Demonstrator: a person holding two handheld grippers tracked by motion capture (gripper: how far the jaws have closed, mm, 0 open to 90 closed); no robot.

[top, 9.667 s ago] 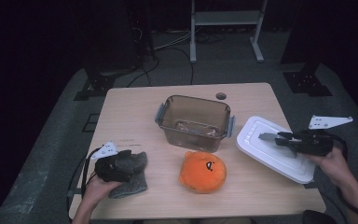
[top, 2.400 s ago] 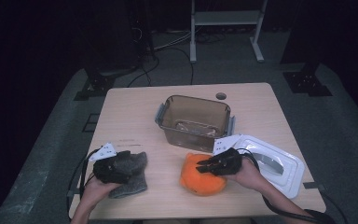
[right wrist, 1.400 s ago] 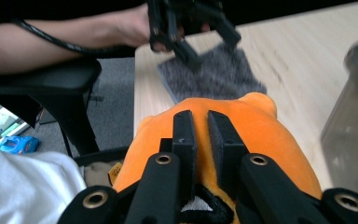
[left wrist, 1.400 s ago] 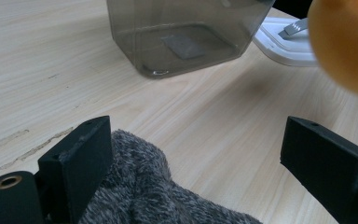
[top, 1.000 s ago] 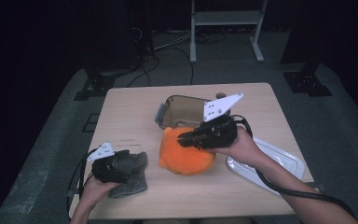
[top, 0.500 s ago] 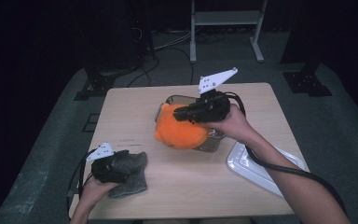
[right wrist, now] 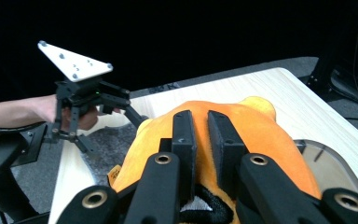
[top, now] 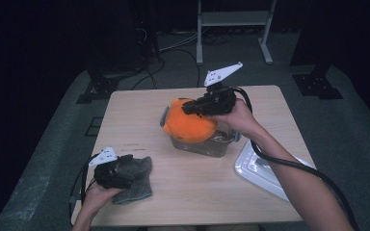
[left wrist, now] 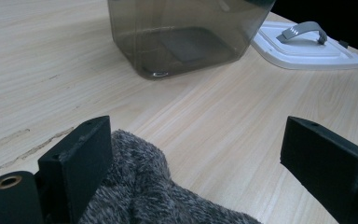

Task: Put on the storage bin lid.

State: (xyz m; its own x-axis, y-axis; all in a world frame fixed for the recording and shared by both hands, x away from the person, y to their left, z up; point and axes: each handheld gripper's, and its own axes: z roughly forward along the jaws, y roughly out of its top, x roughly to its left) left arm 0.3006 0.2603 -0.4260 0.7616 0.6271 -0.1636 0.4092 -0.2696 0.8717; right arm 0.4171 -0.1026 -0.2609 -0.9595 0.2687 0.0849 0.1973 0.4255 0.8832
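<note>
The high view looks down on the whole table (top: pixel 139 120) (both gripper views skim it closely), sharing the clear bin (top: pixel 207 142).

The right gripper (top: pixel 189 108) is held out on an extended forearm above the clear bin (top: pixel 207 142), its jaws pinched nearly together. The left gripper (top: pixel 125 172) rests low, well apart from the bin, jaws spread wide, apparently pressing on nothing.
</note>
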